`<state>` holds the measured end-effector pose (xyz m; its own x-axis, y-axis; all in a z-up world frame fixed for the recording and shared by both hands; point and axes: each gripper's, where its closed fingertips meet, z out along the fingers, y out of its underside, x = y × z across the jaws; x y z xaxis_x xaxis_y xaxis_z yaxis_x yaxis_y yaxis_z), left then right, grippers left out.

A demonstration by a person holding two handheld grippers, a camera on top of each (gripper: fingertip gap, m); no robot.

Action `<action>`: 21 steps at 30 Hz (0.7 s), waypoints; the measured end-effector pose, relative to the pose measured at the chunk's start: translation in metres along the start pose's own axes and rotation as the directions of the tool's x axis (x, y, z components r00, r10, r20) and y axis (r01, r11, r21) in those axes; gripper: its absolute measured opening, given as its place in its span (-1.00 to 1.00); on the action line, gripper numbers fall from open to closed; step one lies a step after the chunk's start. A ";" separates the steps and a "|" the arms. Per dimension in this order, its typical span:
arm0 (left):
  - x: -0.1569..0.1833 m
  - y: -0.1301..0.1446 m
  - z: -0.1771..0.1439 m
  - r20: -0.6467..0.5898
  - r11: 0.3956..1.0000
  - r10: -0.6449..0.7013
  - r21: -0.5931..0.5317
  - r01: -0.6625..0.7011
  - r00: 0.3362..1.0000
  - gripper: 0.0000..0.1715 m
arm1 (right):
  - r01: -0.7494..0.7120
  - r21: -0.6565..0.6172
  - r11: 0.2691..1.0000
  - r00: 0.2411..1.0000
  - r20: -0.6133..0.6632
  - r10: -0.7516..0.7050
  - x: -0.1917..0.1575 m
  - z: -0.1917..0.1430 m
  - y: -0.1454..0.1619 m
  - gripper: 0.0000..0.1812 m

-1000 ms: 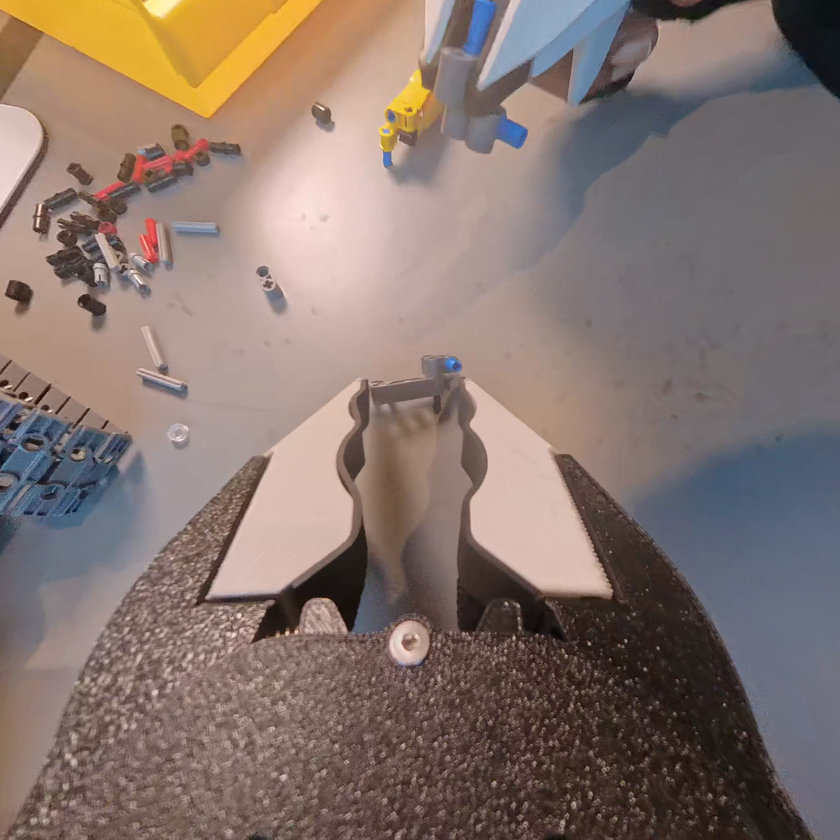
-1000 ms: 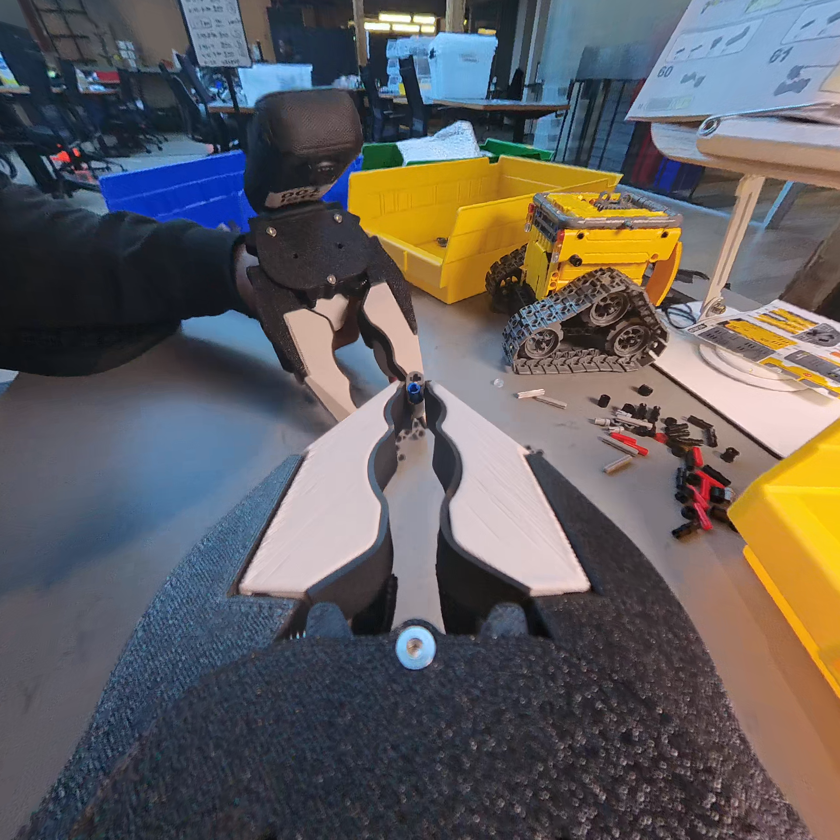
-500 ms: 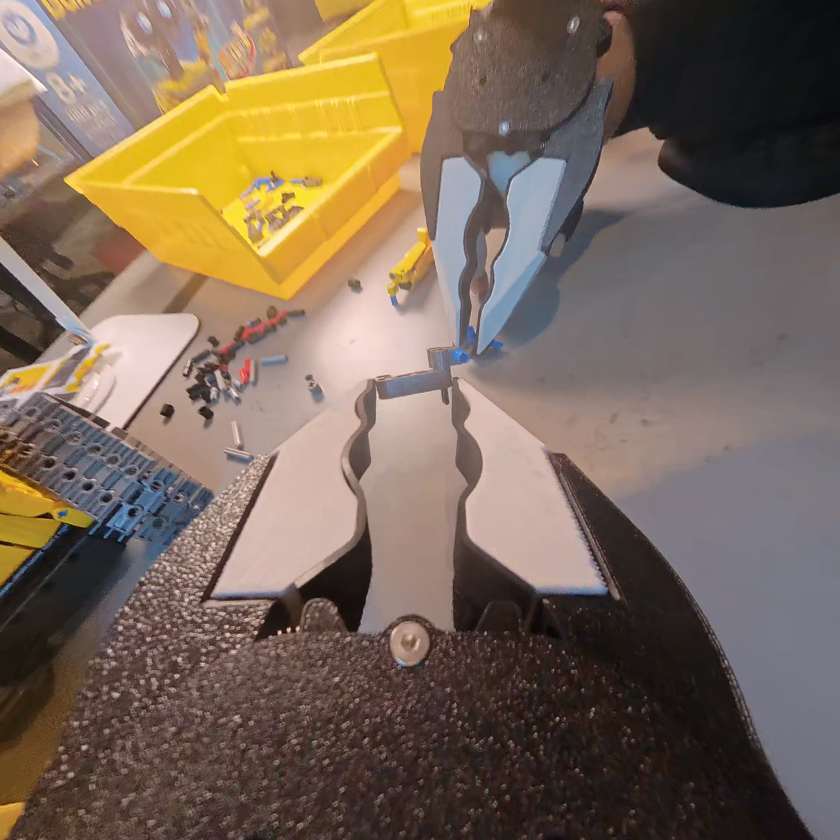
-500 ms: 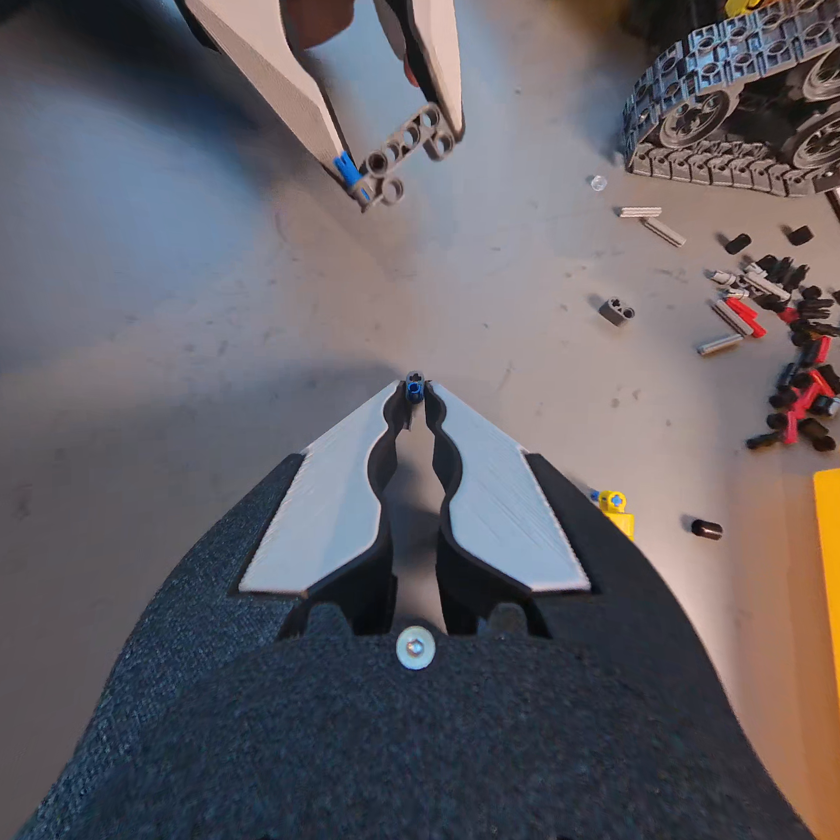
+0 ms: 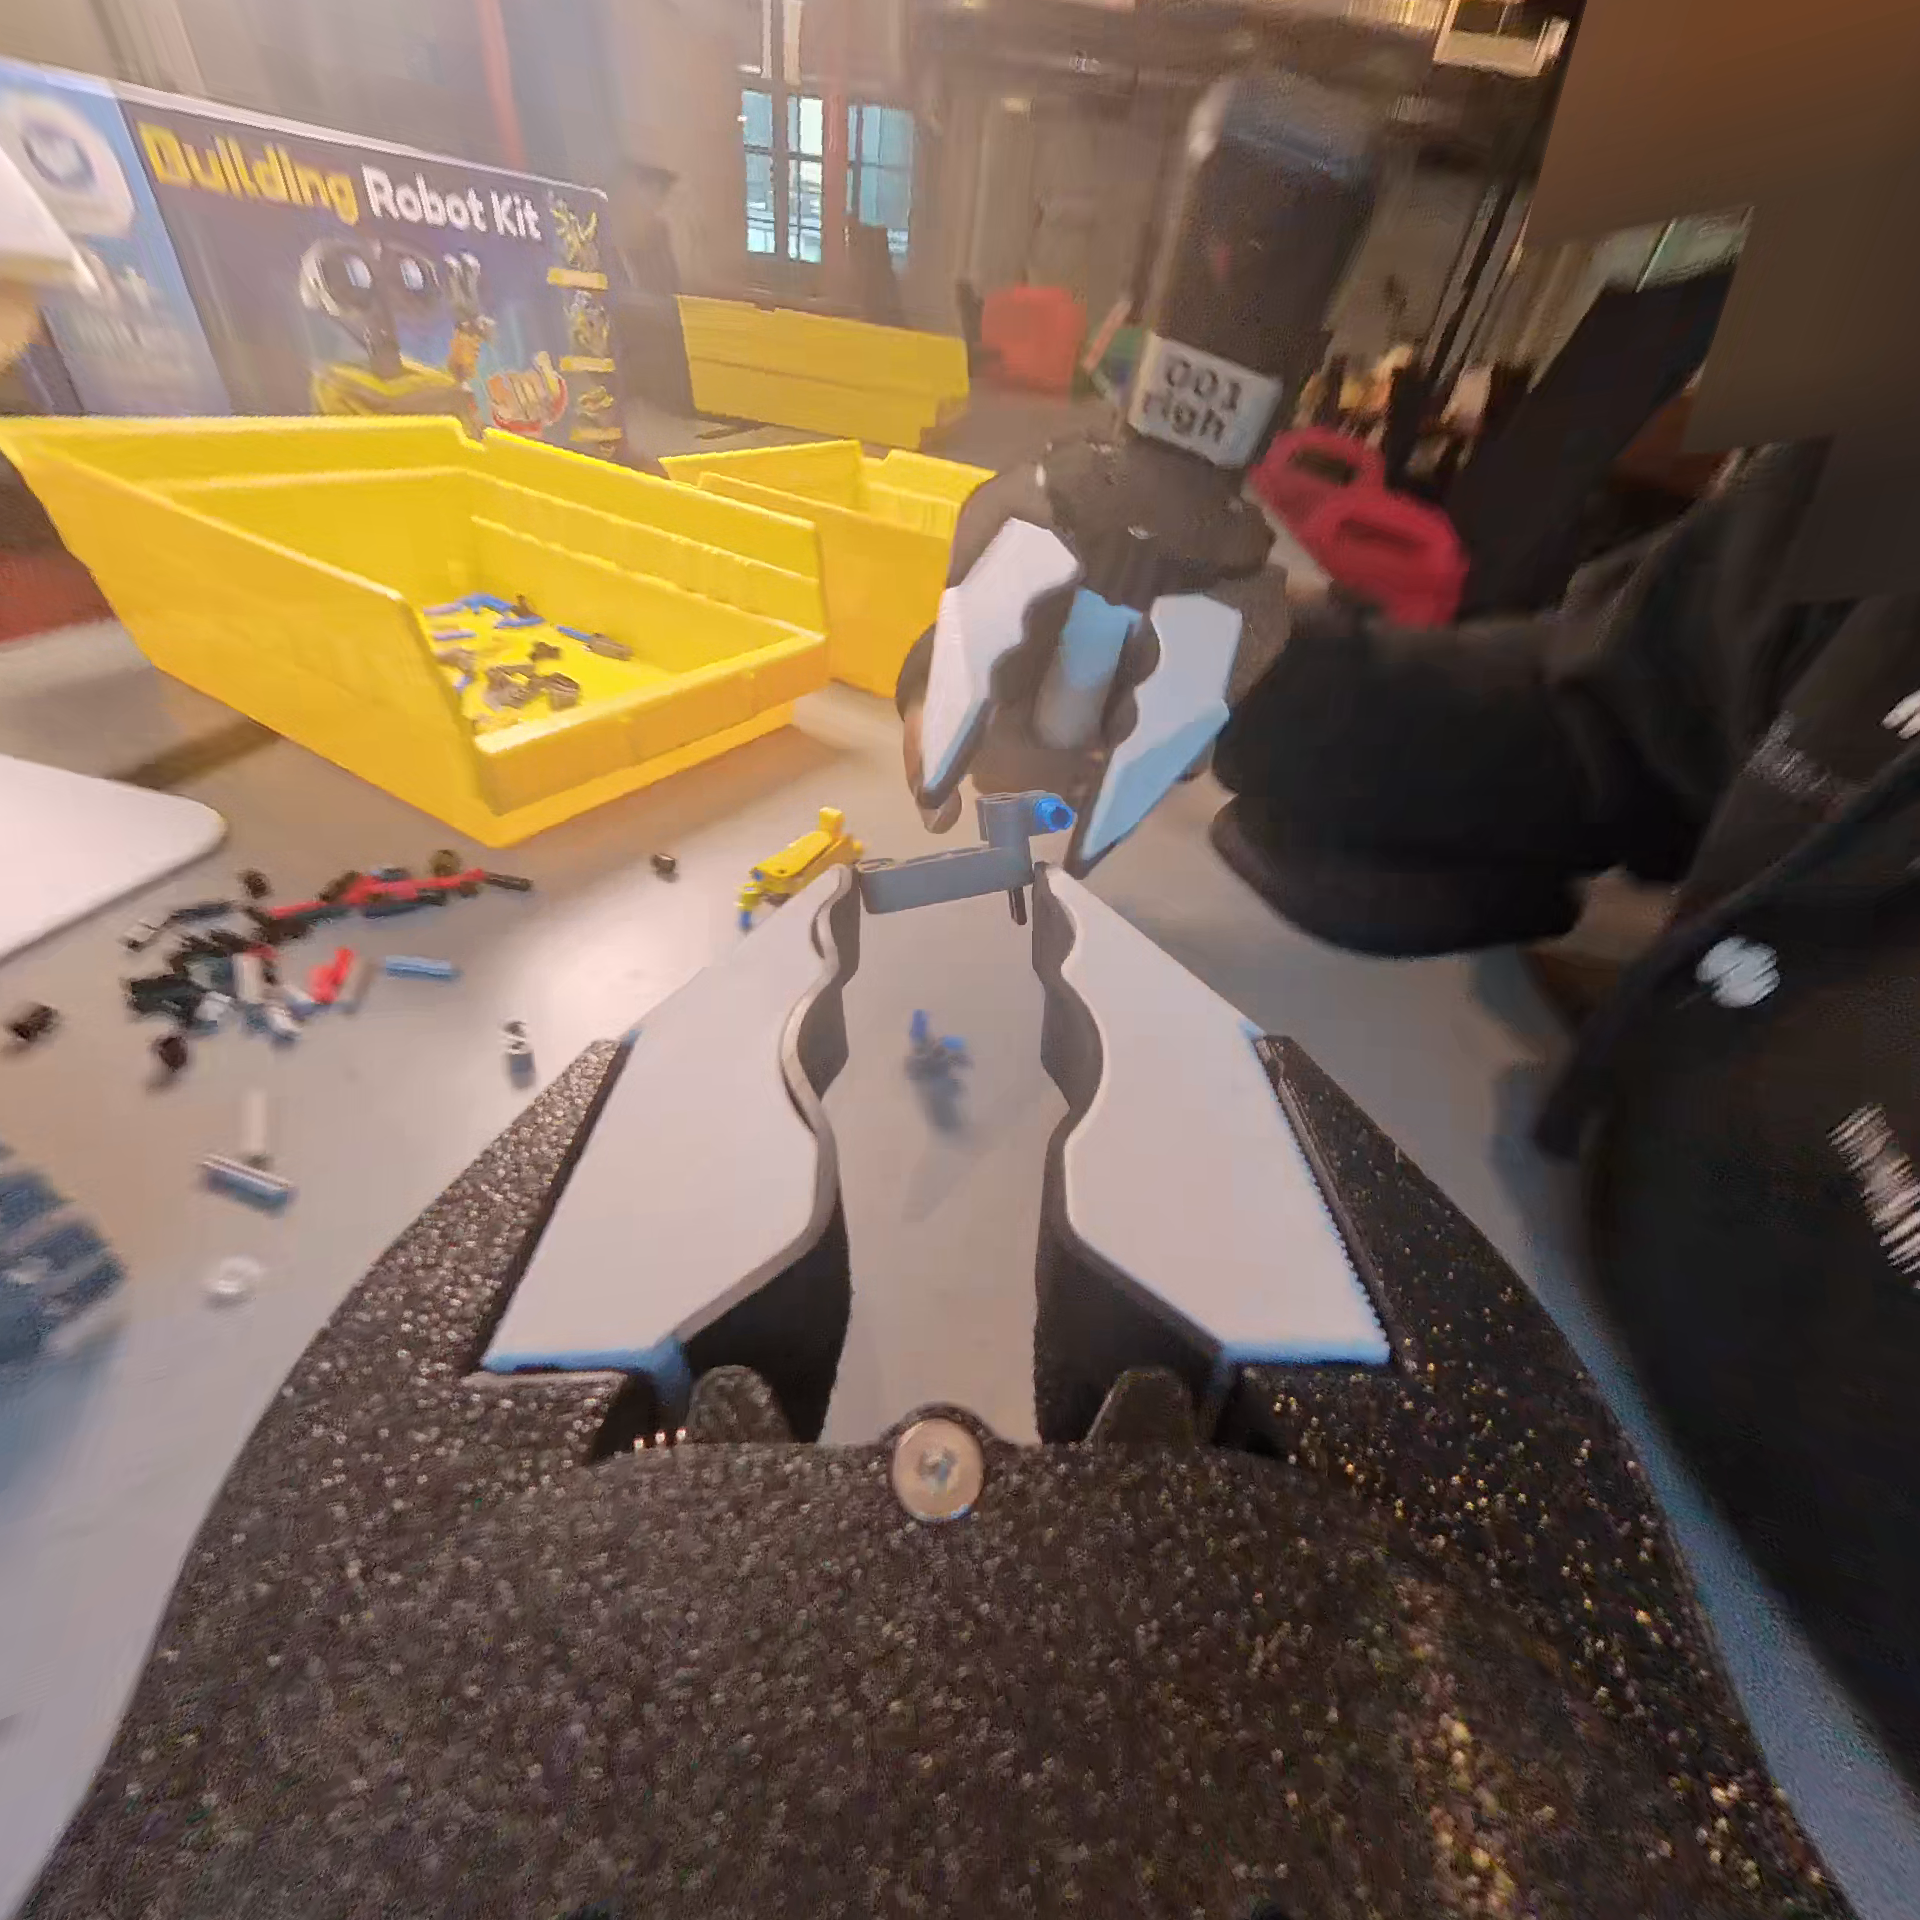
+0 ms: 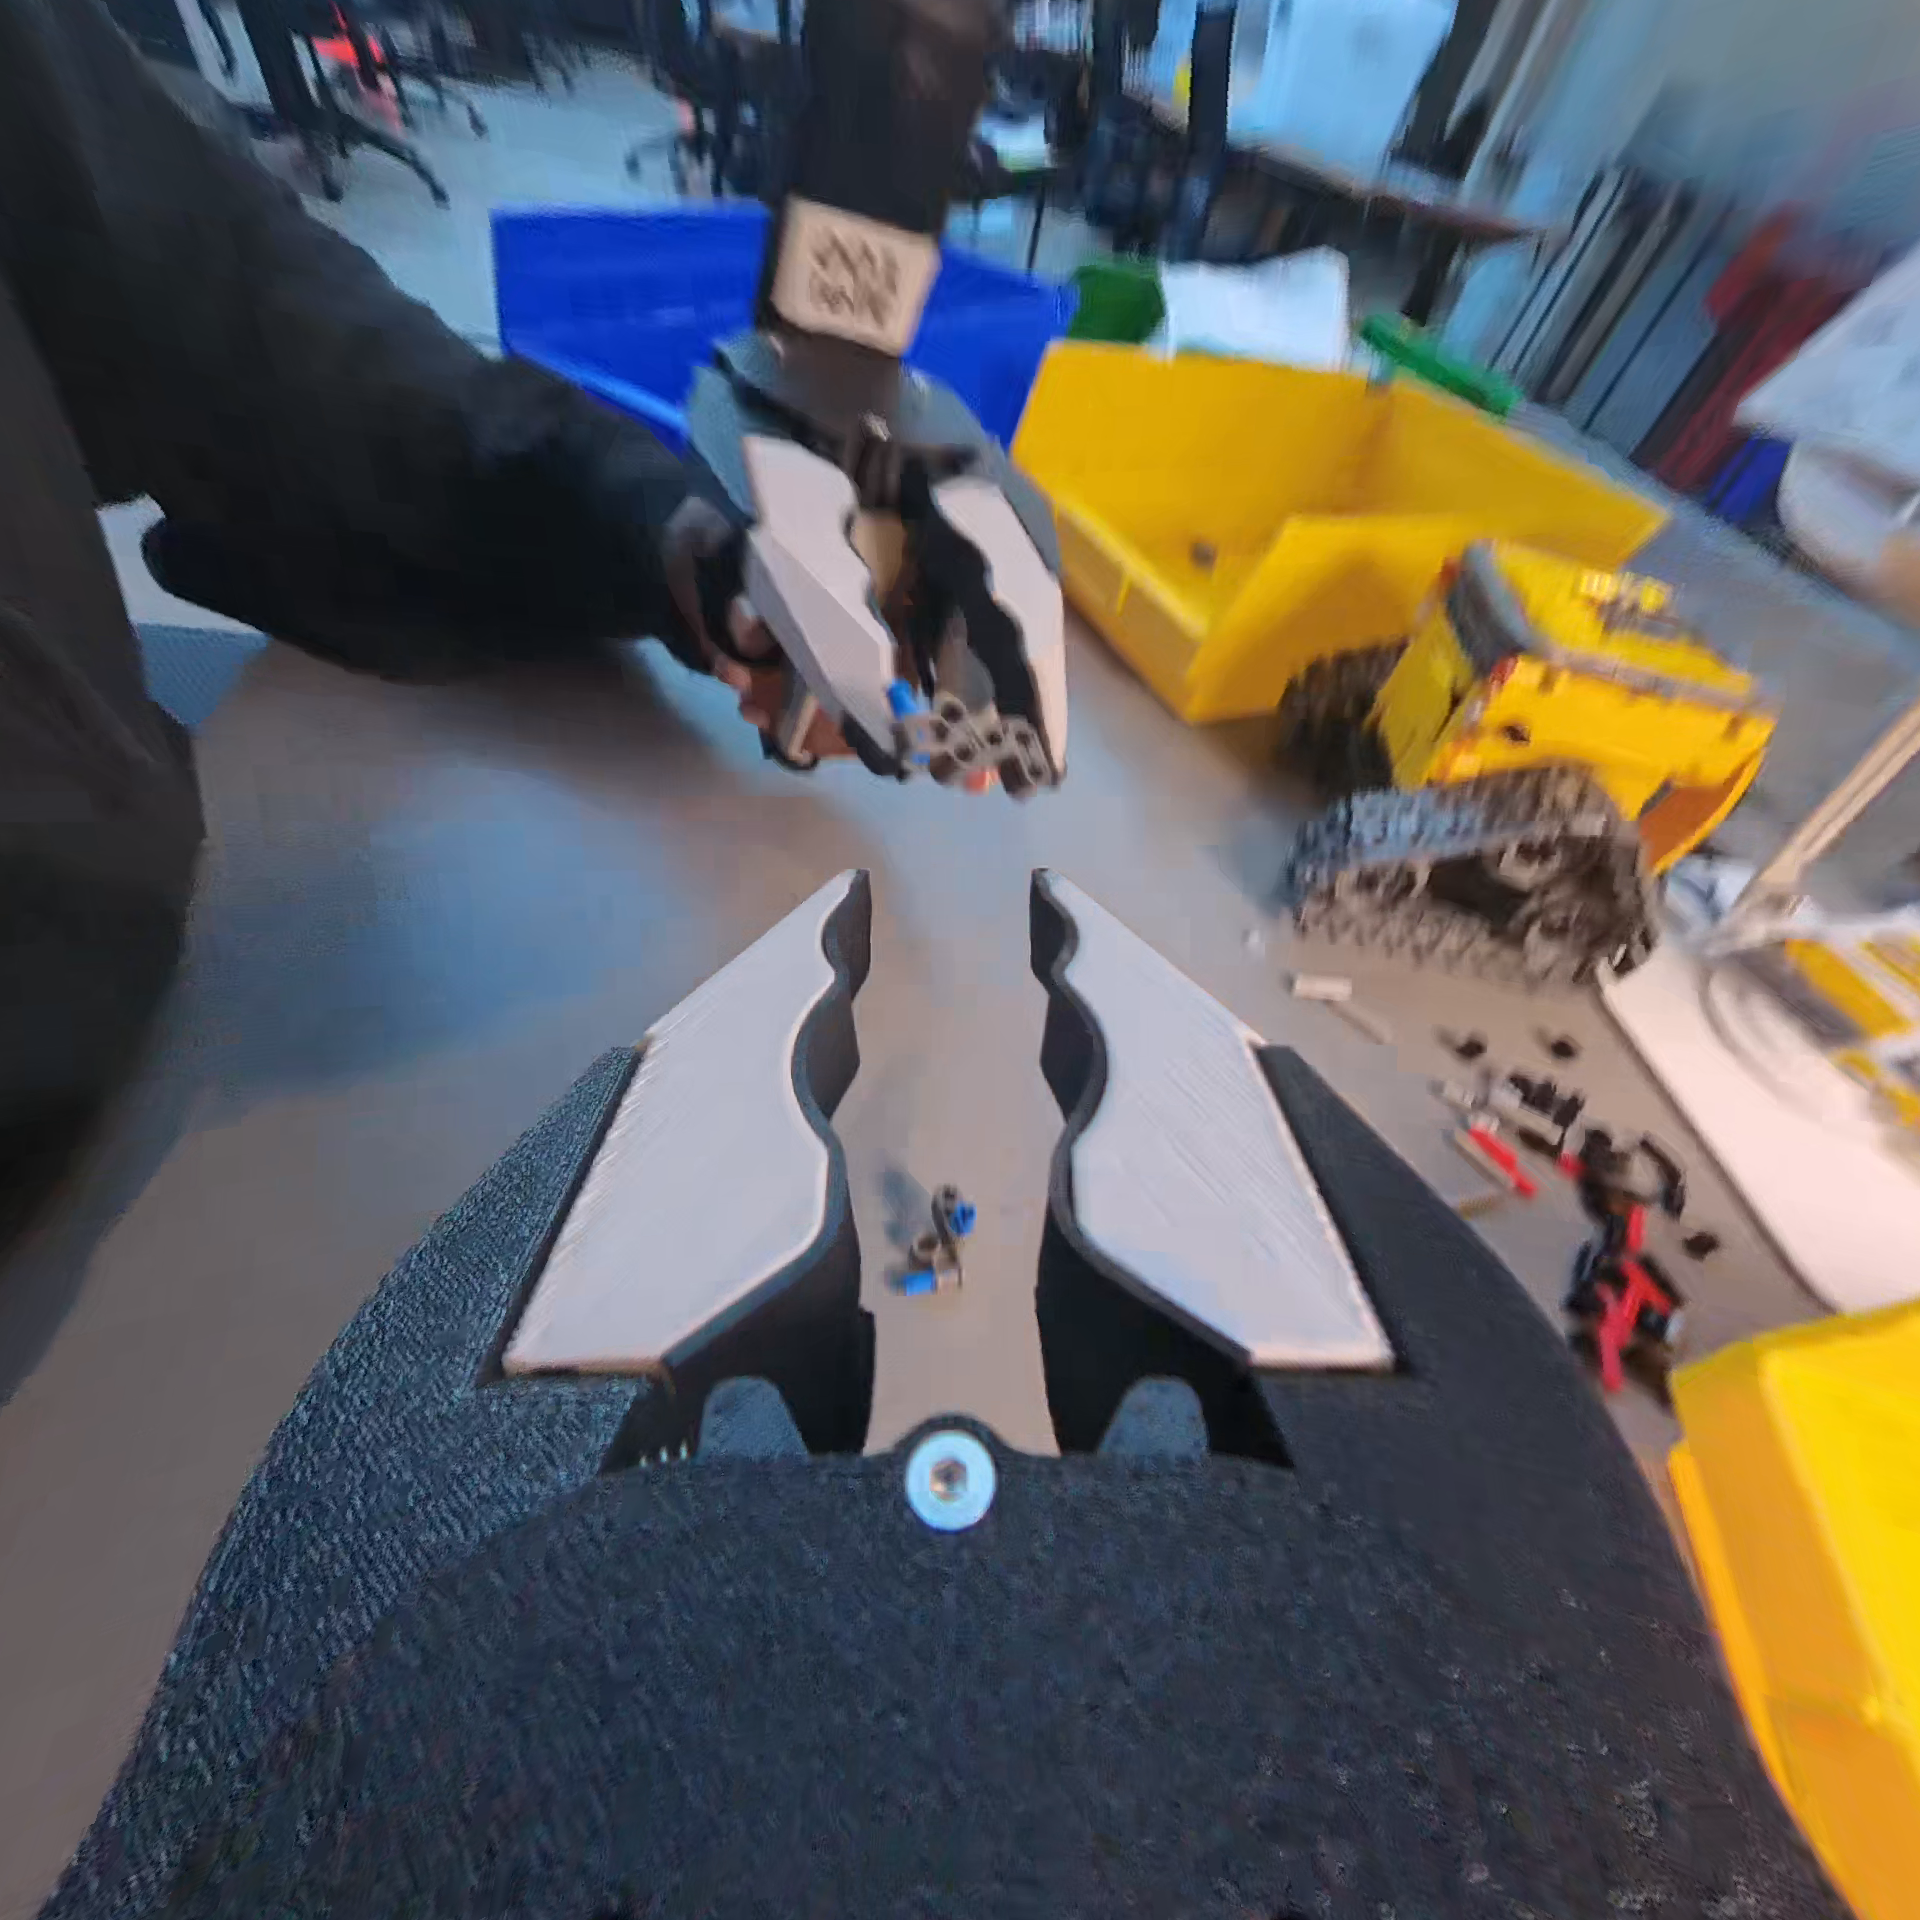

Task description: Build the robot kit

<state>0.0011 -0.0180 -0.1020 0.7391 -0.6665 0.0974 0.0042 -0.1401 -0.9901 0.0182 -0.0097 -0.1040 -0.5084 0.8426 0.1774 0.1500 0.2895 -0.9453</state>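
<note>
My left tool [image 5: 948, 883] pinches a grey holed beam [image 5: 940, 858] with its blue pin [image 5: 1047, 810] at twelve o'clock, while my right tool [image 6: 950, 875] gapes empty above small blue-pinned connectors [image 6: 935, 1242] on the table [image 6: 436, 935].

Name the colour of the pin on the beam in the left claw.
Blue pin on a grey beam; clearest in the left wrist view.

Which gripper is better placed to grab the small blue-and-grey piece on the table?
Right: the right gripper is open, empty, with the piece in line between its fingers; the left gripper is shut on a grey beam.
</note>
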 end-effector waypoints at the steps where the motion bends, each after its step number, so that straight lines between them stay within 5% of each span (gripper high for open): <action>1: 0.001 -0.003 0.001 -0.033 0.994 -0.104 0.015 0.104 0.994 -0.63 | 0.042 0.050 0.998 0.999 -0.004 -0.042 -0.004 -0.001 -0.011 -0.66; 4: 0.007 -0.002 0.006 -0.131 0.929 -0.371 -0.035 0.369 0.919 -0.63 | 0.129 0.082 0.988 0.991 -0.040 -0.126 -0.009 0.002 -0.021 -0.66; 8: 0.014 0.013 0.011 -0.168 0.853 -0.521 -0.146 0.502 0.837 -0.62 | 0.137 0.049 0.989 0.991 -0.008 -0.136 -0.015 0.008 -0.009 -0.82; 14: 0.016 0.016 0.009 -0.192 0.807 -0.590 -0.171 0.566 0.784 -0.62 | -0.157 0.094 0.983 0.985 0.082 0.150 -0.007 0.007 -0.007 -0.91; 16: 0.014 0.007 0.003 -0.215 0.836 -0.549 -0.132 0.533 0.808 -0.55 | -0.410 0.149 0.900 0.907 0.170 0.385 0.001 0.005 -0.013 -0.92; 19: 0.004 0.003 -0.003 -0.163 0.890 -0.456 -0.096 0.446 0.875 -0.57 | -0.762 0.191 0.619 0.646 0.289 0.706 0.021 0.006 -0.011 -0.92; 21: 0.001 0.010 -0.002 -0.114 0.920 -0.386 -0.115 0.374 0.915 -0.57 | -0.873 0.193 0.447 0.487 0.342 0.804 0.029 0.009 -0.007 -0.92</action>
<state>0.0002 -0.0218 -0.1115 0.5982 -0.6394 0.4831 0.2025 -0.4627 -0.8631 -0.0053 0.0088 -0.0950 -0.4170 0.4882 -0.7667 0.3473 -0.6939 -0.6308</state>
